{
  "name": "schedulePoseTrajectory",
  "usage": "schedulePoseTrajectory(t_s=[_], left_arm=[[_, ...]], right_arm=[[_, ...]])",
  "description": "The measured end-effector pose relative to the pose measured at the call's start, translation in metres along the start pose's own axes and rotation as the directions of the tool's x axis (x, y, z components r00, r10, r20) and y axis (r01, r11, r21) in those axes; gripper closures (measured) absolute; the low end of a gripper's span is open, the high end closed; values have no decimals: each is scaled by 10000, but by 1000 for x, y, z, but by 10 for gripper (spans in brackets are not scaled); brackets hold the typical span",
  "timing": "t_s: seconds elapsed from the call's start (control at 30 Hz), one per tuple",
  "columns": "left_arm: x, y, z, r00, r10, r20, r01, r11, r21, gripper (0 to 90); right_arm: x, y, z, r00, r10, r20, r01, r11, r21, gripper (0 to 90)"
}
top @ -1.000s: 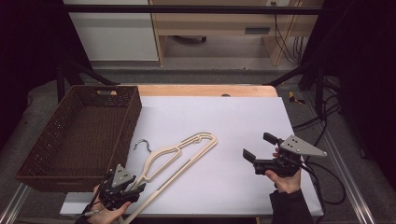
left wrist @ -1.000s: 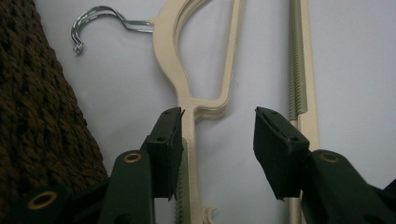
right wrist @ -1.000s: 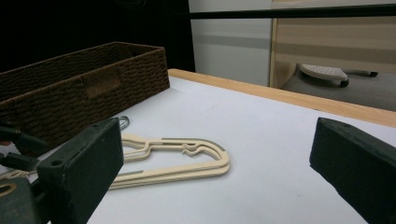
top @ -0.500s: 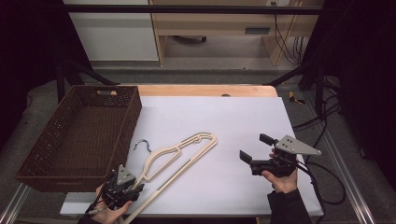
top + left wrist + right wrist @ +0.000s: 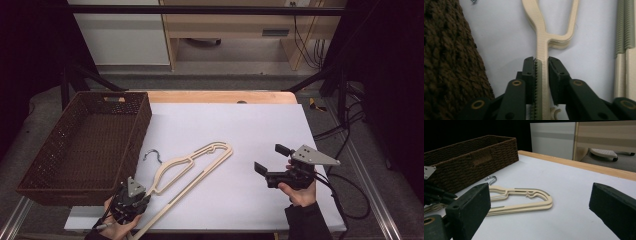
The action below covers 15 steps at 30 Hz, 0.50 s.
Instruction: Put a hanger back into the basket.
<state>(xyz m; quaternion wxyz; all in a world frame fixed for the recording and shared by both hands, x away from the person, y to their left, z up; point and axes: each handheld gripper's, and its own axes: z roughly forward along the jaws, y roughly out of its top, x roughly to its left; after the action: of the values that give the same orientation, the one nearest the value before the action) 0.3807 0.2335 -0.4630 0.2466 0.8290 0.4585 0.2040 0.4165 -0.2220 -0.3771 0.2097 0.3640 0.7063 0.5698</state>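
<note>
- My left hand-held gripper (image 5: 131, 197) sits at the near-left corner of the table, and its jaws have just been closing; in the left gripper view (image 5: 541, 65) they now clamp one arm of the cream hanger (image 5: 541, 40) from both sides.
- The pads (image 5: 533, 72) press on that arm just below the fork where it splits into two curved bars.
- In the high view the hanger (image 5: 192, 162) lies flat on the white table (image 5: 260, 125), running diagonally from my left hand-held gripper up toward the middle, with its small metal hook (image 5: 152, 155) pointing at the basket.
- It looks like more than one hanger stacked together, judging by the layered edges in the left gripper view.
- The brown wicker basket (image 5: 85, 145) stands just beside the left hand-held gripper, on the table's left side; its woven wall (image 5: 451, 62) is close to the jaws.
- My right hand-held gripper (image 5: 270, 162) hovers over the right part of the table, well apart from the hanger, its jaws spread wide with nothing between them.
- From the right gripper view (image 5: 539, 207) I see the hanger (image 5: 524, 201) lying ahead, the basket (image 5: 471, 162) behind it.
</note>
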Motion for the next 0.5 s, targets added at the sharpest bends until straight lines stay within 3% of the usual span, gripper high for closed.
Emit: schedulePoseTrajectory(t_s=[0.5], left_arm=[[1,-1,-4,9996,-160,216,166,9996,-241,786]], right_arm=[[7,-1,13,9997,-76,-230,83,9995,308,46]])
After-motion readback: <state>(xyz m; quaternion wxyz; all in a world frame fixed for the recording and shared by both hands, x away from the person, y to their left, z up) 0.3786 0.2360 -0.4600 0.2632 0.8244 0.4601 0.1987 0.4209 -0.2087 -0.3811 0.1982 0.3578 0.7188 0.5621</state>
